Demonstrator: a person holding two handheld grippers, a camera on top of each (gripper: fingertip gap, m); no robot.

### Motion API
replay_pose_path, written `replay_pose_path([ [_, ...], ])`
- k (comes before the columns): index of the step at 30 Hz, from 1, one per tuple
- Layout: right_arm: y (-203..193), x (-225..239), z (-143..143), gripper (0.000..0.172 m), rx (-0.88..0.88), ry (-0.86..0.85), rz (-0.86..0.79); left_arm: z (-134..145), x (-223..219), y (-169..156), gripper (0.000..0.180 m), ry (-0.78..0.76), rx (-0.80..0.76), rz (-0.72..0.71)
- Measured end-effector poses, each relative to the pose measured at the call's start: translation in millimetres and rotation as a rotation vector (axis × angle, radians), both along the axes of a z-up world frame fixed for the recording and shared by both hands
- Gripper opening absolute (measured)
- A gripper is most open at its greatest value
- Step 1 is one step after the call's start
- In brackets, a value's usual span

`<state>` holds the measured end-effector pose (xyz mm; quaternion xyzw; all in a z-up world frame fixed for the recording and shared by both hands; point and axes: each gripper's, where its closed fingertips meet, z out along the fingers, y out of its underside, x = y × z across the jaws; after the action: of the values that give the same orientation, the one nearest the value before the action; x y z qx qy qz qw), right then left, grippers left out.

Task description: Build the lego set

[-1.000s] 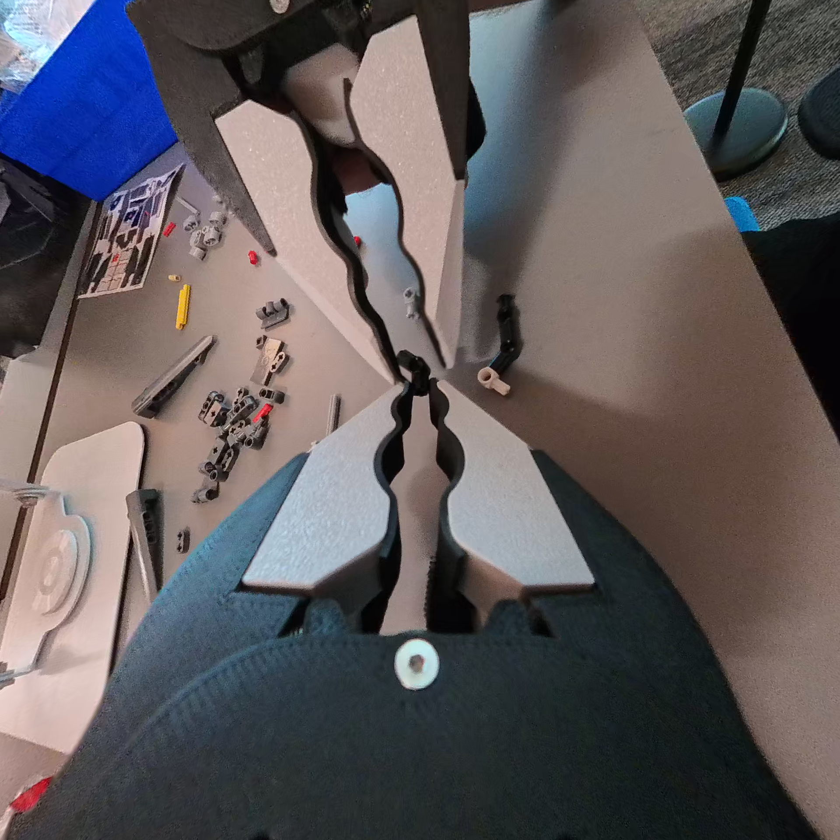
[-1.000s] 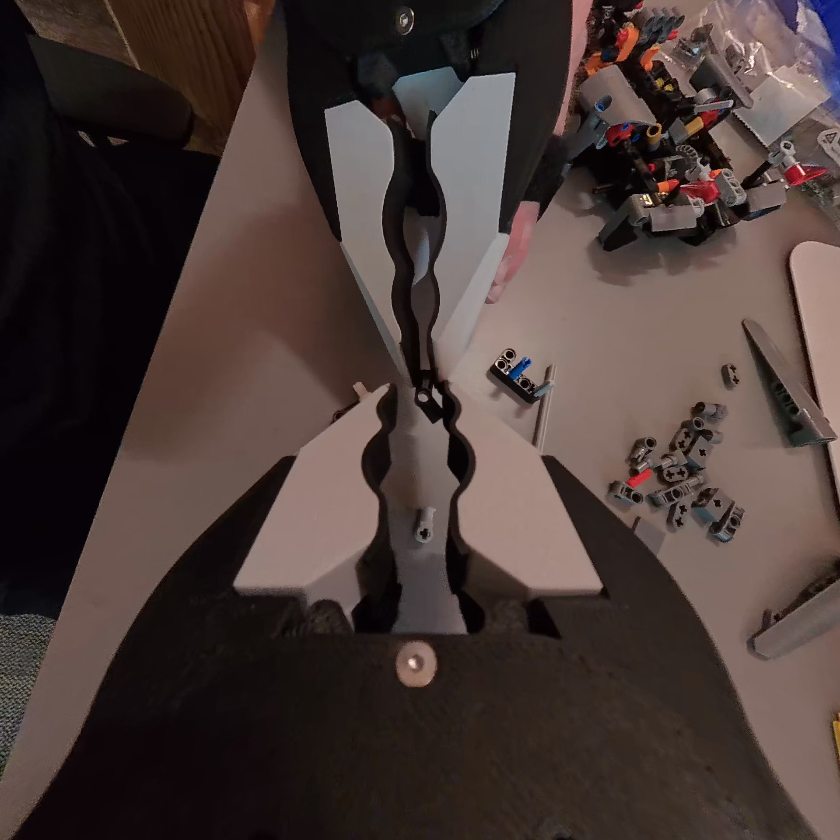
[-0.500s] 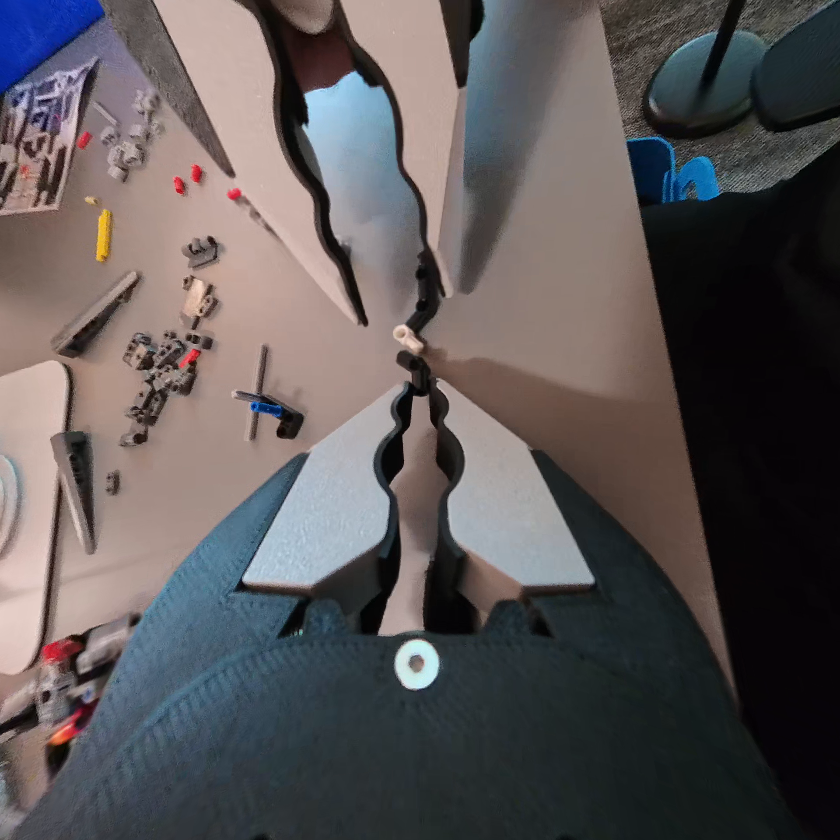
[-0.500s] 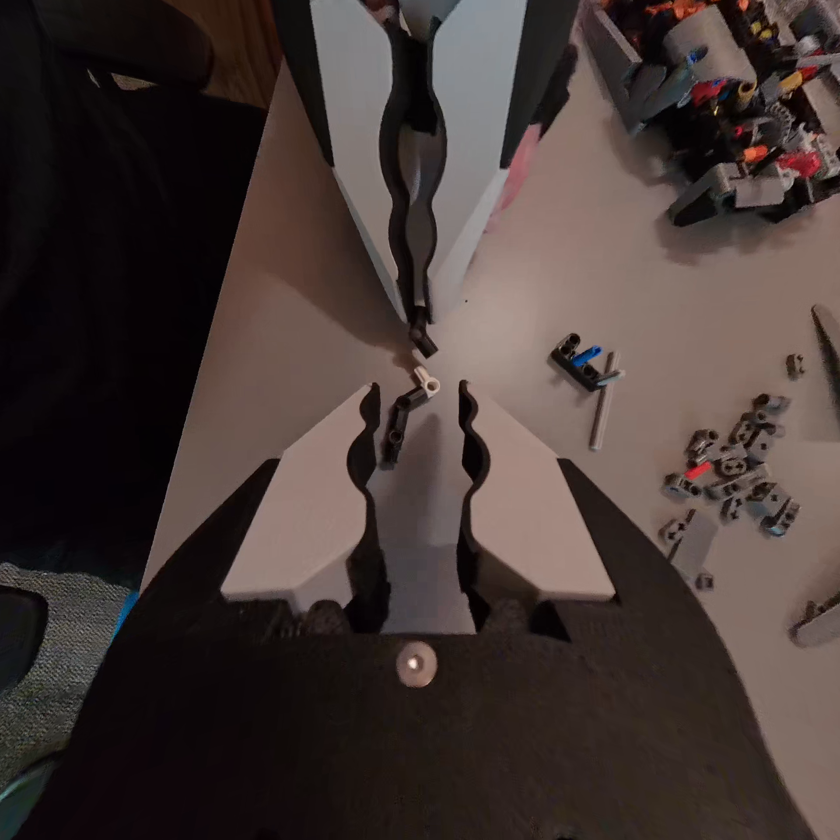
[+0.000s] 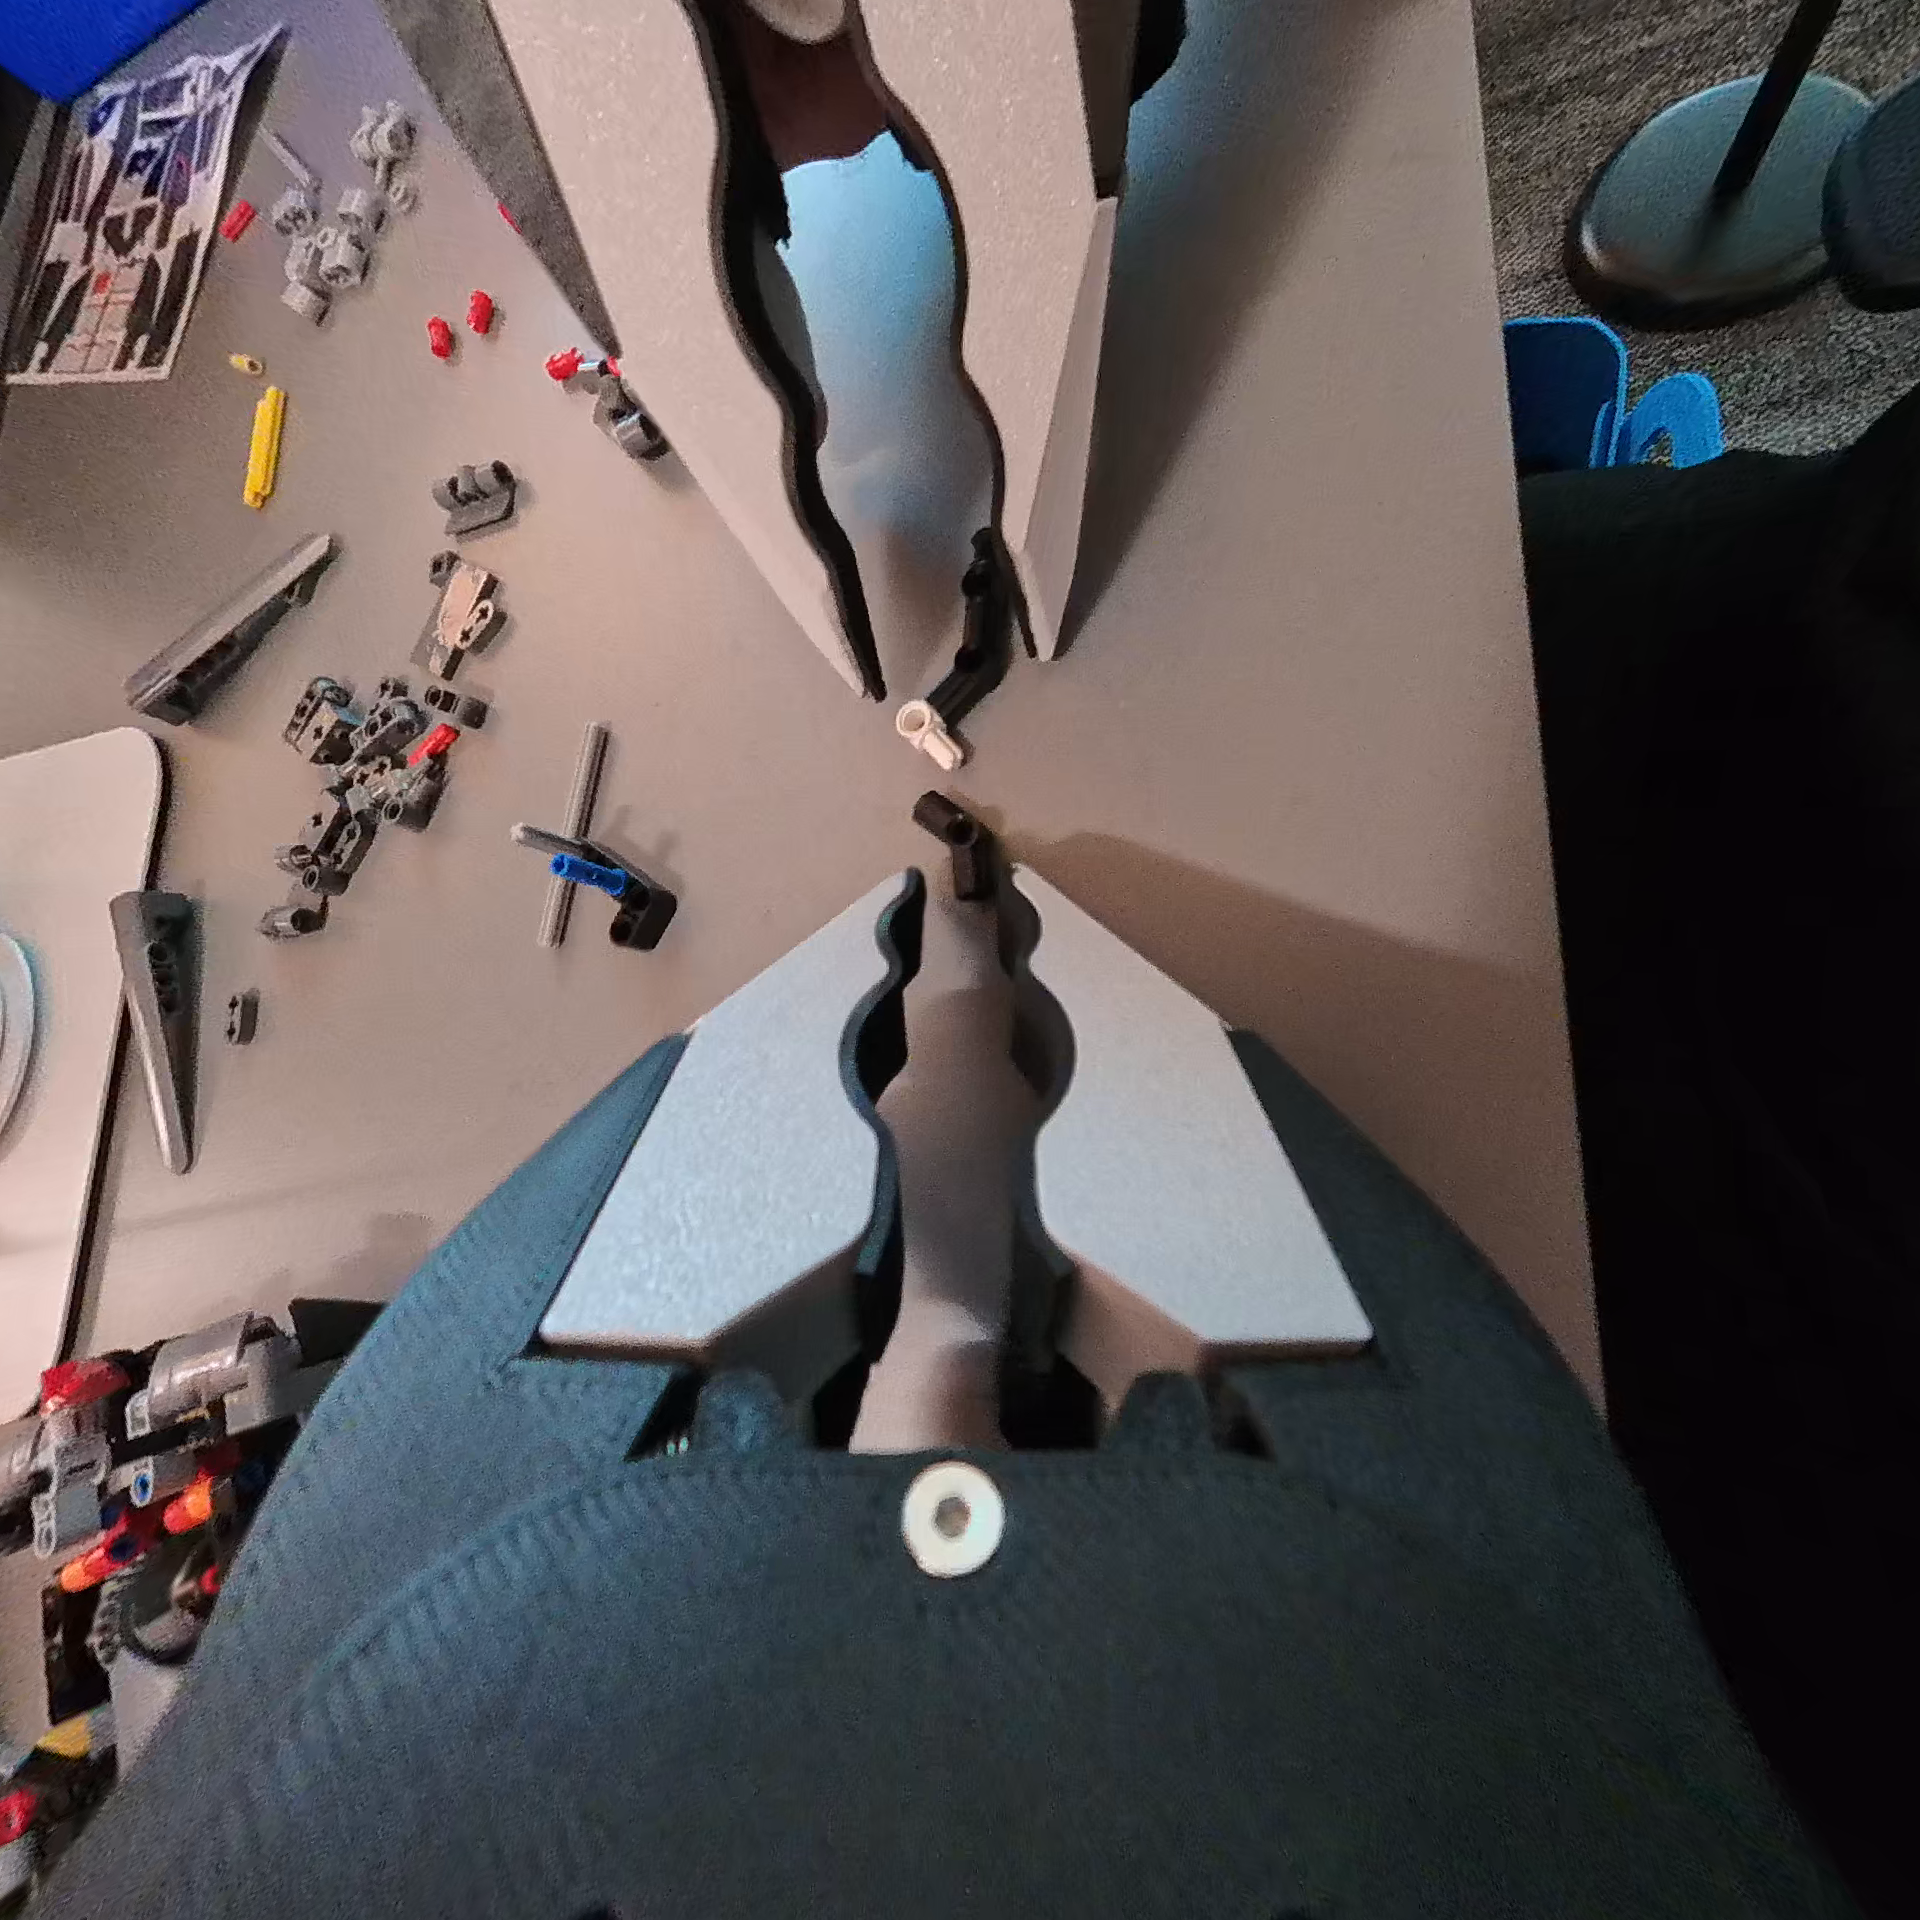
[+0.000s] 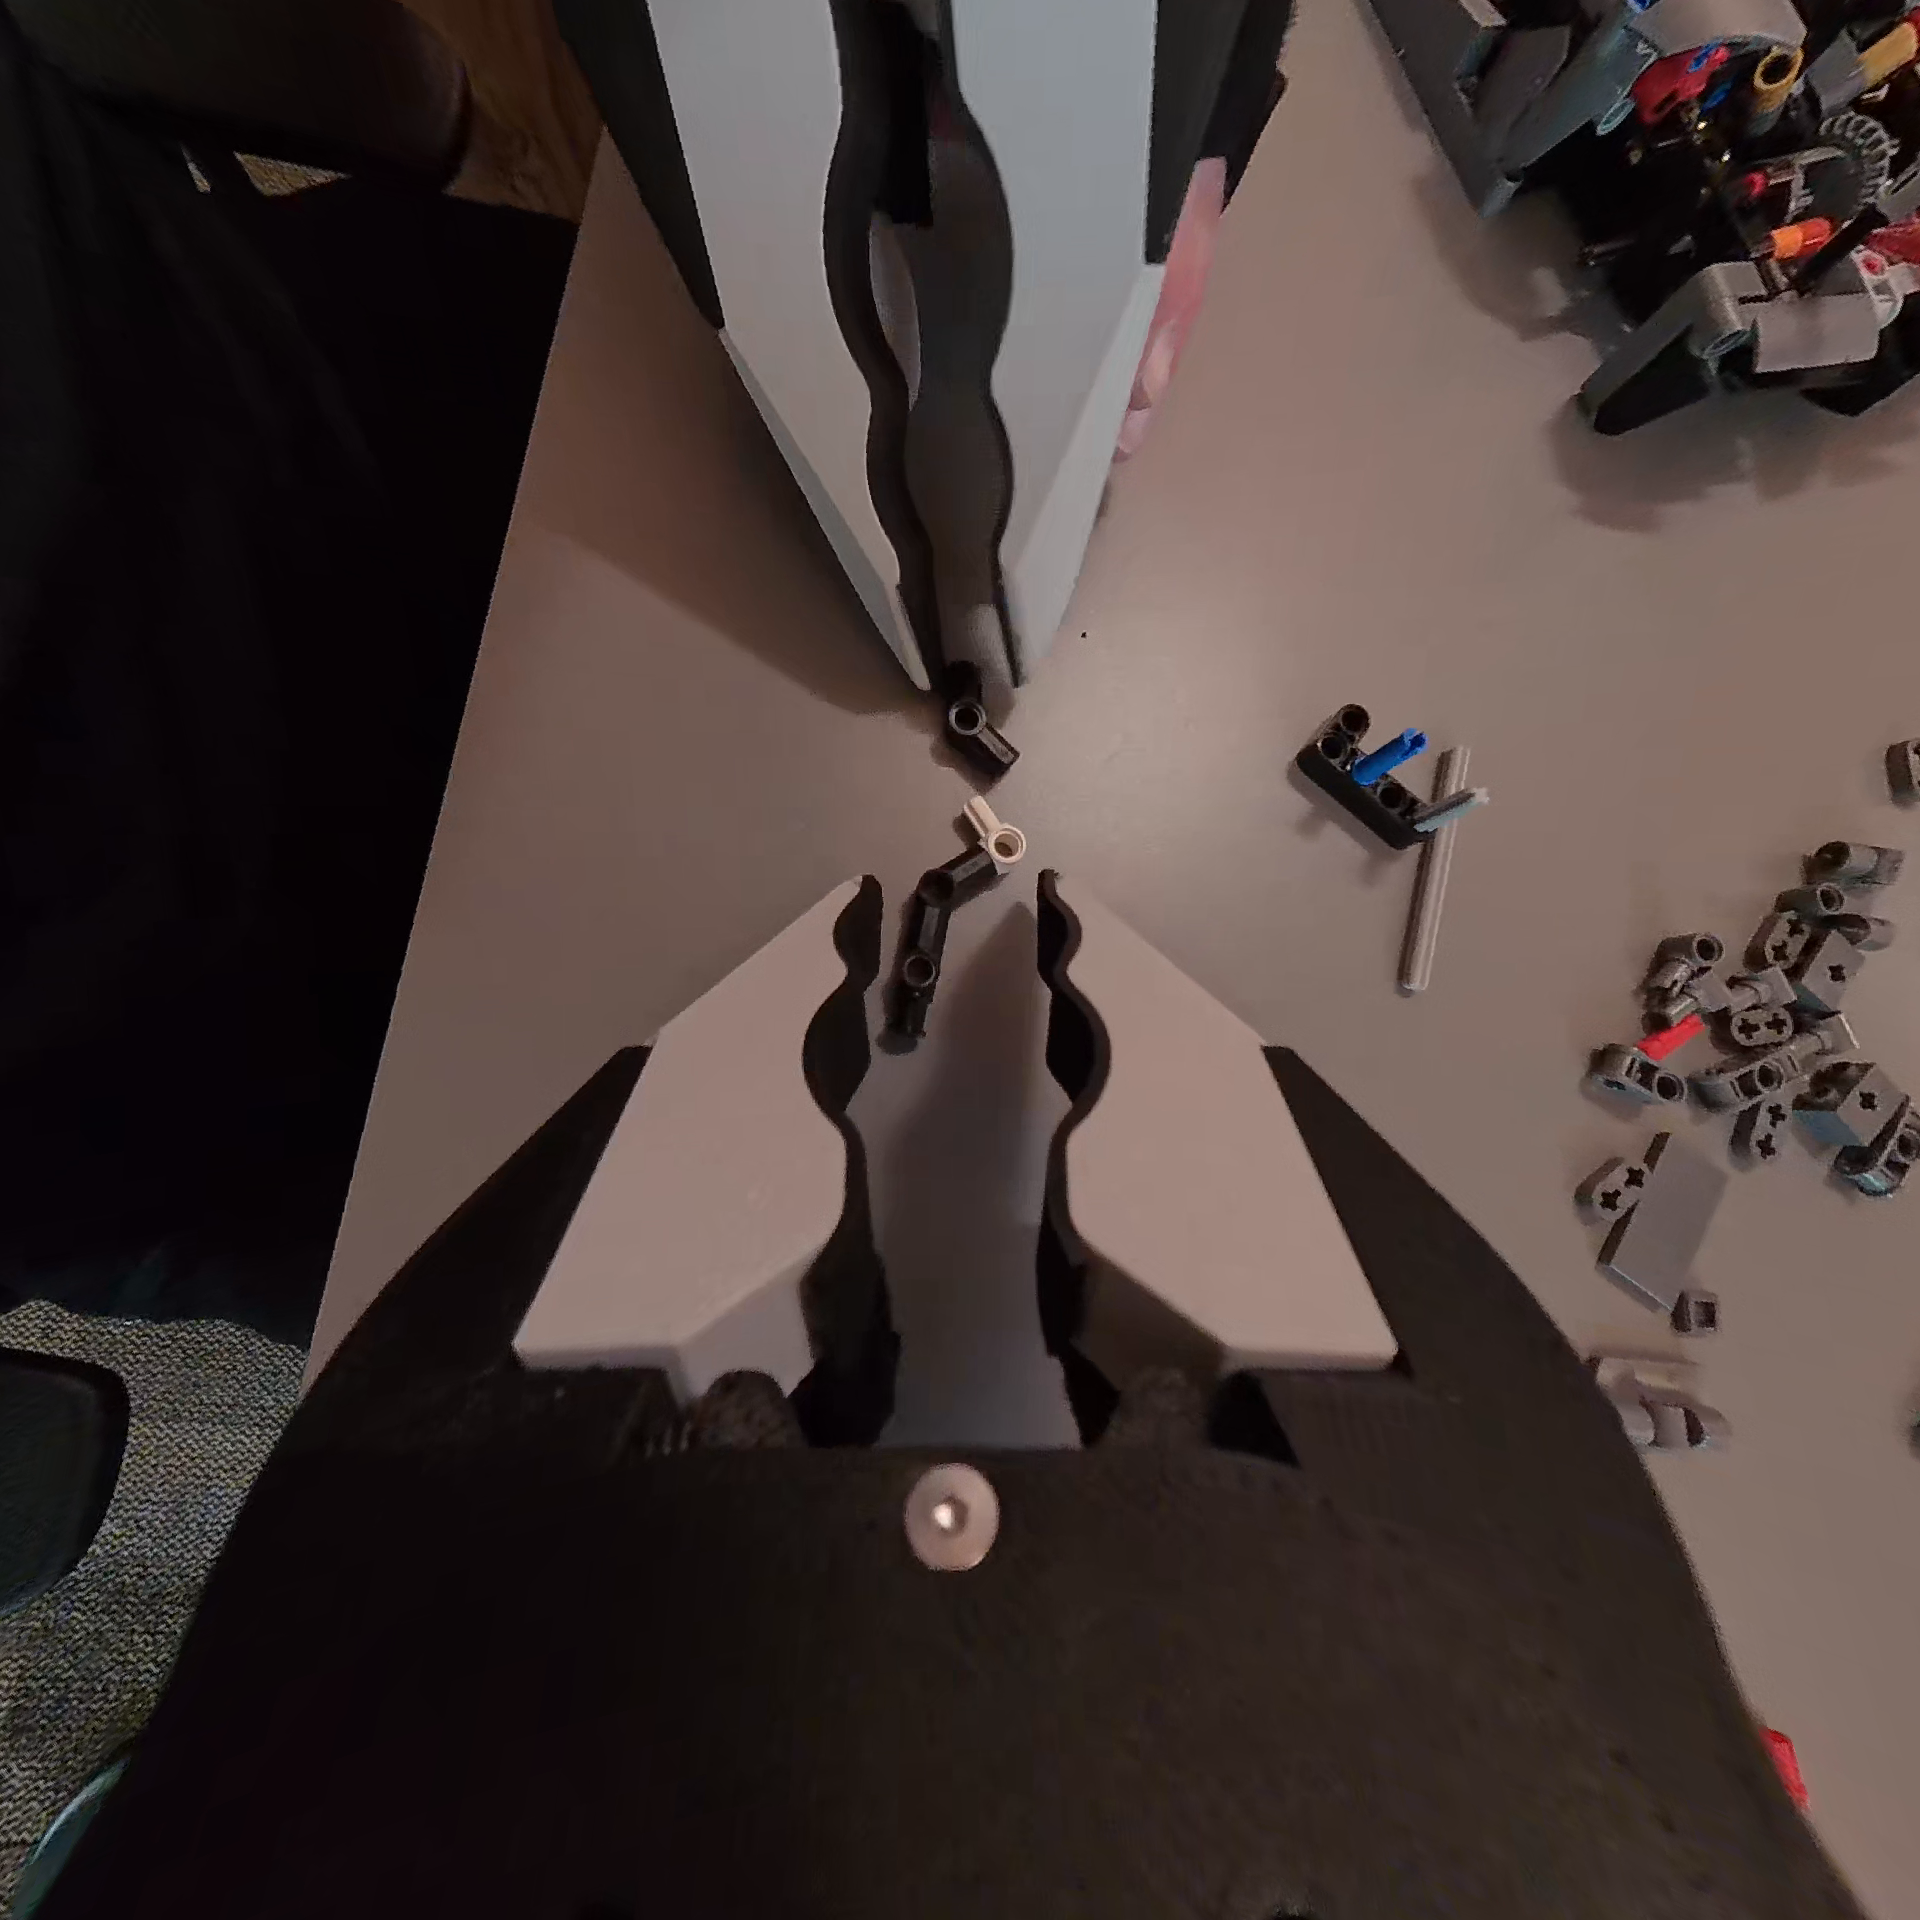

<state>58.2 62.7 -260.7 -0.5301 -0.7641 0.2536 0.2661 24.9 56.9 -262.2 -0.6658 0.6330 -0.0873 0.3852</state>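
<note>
The right tool sits at the centre of the frame with its jaws apart. A bent black piece lies on the counter between its fingers, closer to the left one, with space on both sides. A small white connector sits at that piece's upper end. Above it, at upper centre, the left tool points down, a short black connector at its tips. Grey loose parts lie at the right edge, and a black beam with a blue pin lies right of centre.
</note>
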Motion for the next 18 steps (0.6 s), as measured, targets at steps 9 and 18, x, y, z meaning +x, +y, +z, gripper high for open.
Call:
replay_pose_path([
  [9,3,-3,-1,0.018,0.003,-0.003,-0.026,4,5,-2,0.019,-0.02,-0.015,0.02],
  [18,1,-5,-2,0.007,-0.003,0.0,-0.021,-1,8,2,0.006,-0.007,-0.014,0.048],
])
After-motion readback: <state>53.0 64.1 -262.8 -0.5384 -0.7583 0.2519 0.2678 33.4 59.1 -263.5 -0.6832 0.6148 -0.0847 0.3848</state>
